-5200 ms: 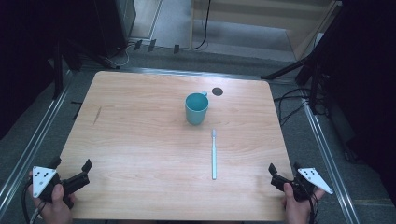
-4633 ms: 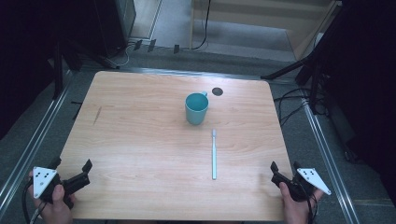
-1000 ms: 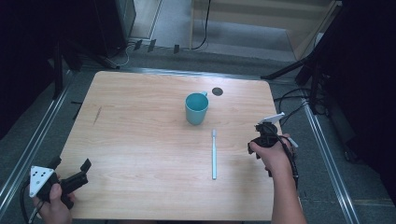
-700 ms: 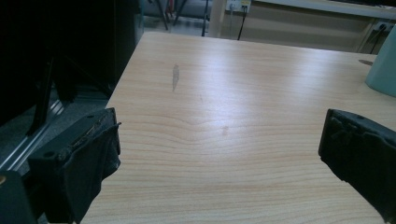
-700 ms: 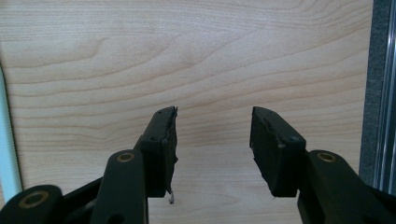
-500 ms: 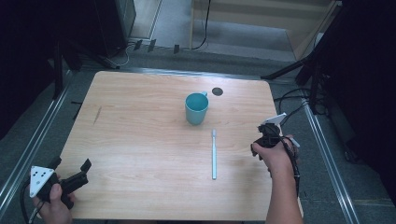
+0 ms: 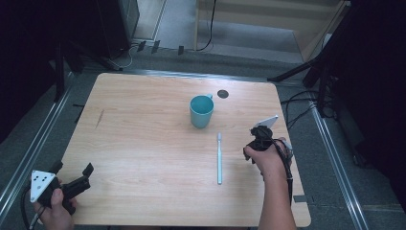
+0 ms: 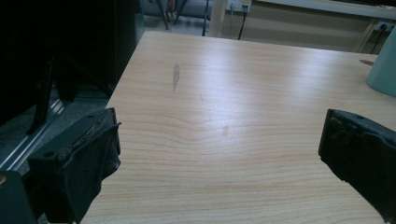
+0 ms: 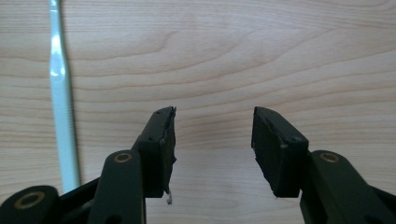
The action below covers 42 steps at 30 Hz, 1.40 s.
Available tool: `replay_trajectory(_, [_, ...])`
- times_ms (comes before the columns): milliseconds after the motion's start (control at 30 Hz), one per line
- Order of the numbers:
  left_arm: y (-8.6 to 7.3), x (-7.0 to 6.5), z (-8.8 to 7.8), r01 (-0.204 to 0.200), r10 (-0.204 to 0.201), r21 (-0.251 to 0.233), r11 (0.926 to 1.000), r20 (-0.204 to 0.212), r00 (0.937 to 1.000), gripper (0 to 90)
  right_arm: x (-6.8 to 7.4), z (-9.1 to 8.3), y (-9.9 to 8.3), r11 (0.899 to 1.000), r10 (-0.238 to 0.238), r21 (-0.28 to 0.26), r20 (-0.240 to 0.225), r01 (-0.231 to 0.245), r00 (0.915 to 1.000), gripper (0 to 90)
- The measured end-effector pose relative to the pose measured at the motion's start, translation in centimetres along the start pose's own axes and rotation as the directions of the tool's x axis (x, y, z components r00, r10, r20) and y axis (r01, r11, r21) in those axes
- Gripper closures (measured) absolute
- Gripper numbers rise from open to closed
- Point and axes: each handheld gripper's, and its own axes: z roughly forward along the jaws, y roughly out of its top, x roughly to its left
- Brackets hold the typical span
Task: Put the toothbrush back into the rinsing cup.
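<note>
A teal cup point(image 7: 201, 111) stands upright at the back middle of the wooden table point(image 7: 143, 143). In front of it a thin pale blue stick point(image 7: 219, 158) lies flat, running front to back. My right gripper point(image 7: 251, 151) points down at the table just right of the stick, apart from it. In the right gripper view it point(image 9: 214, 140) is open with bare wood between the jaws, and the stick point(image 9: 63, 107) lies to their left. My left gripper point(image 7: 73, 167) rests open at the near left corner, holding nothing. In the left gripper view it point(image 8: 219, 154) looks across the table, with the cup point(image 8: 385, 70) at the right edge.
A small dark round spot point(image 7: 222, 94) sits behind the cup. A faint grey smear point(image 8: 176, 76) marks the wood at the left. Metal rails point(image 7: 335, 158) and cables run along the table's right side, and dark stands line the left.
The right hand left the near right corner, came up to the right of the stick, and has just shifted left toward it. The left hand has stayed put.
</note>
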Motion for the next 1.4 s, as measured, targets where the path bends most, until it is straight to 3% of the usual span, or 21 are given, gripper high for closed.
replay_trajectory(1233, [0.0,0.0,0.0,0.000,0.000,-0.002,1.0000,-0.001,1.0000,0.0,6.7,1.9,0.1,0.997,-0.069,0.024,-0.009,0.069,0.9976,50.5])
replay_trajectory(1400, [0.0,-0.3,0.1,-0.029,0.029,0.001,0.9996,-0.010,0.9995,0.0,7.5,2.3,0.0,0.996,-0.079,0.032,-0.007,0.079,0.9969,50.6])
